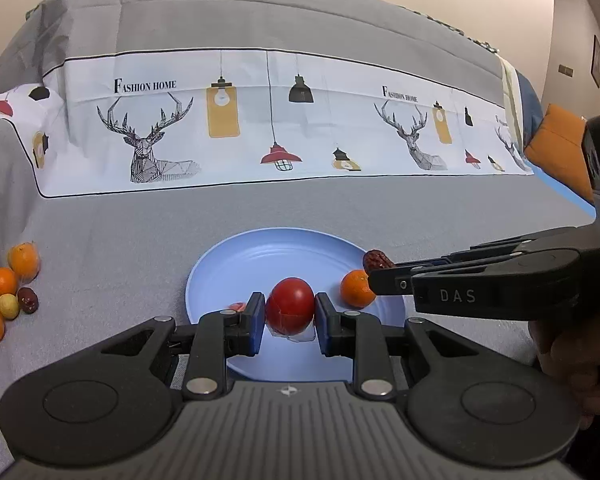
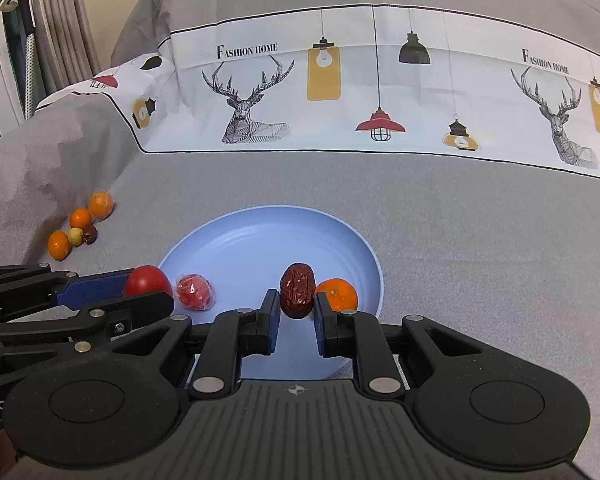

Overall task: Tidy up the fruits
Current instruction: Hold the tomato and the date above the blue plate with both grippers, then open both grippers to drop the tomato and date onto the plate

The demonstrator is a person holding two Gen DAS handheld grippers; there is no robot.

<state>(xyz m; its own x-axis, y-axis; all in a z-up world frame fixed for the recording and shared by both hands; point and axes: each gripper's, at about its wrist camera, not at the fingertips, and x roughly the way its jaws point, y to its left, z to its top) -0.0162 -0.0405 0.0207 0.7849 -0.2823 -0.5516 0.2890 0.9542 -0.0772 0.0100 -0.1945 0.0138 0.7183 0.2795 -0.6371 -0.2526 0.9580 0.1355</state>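
A light blue plate (image 1: pixel 260 248) (image 2: pixel 268 236) lies on the grey cloth. Over its near part my left gripper (image 1: pixel 289 312) is shut on a red tomato (image 1: pixel 290 305) (image 2: pixel 146 280) wrapped in clear film. My right gripper (image 2: pixel 296 300) is shut on a wrinkled dark red date (image 2: pixel 298 290) (image 1: pixel 374 260) above the plate's right side. On the plate lie a small orange (image 1: pixel 356 288) (image 2: pixel 338 294) and a second wrapped red fruit (image 2: pixel 194 292) (image 1: pixel 236 306), mostly hidden behind the left finger in the left wrist view.
A cluster of small oranges (image 1: pixel 22 262) (image 2: pixel 100 204), a pale yellow fruit (image 1: pixel 8 306) and a dark date (image 1: pixel 28 300) lies on the cloth to the left of the plate. A deer-and-lamp printed band (image 1: pixel 260 120) runs across the cloth behind. An orange cushion (image 1: pixel 560 148) sits far right.
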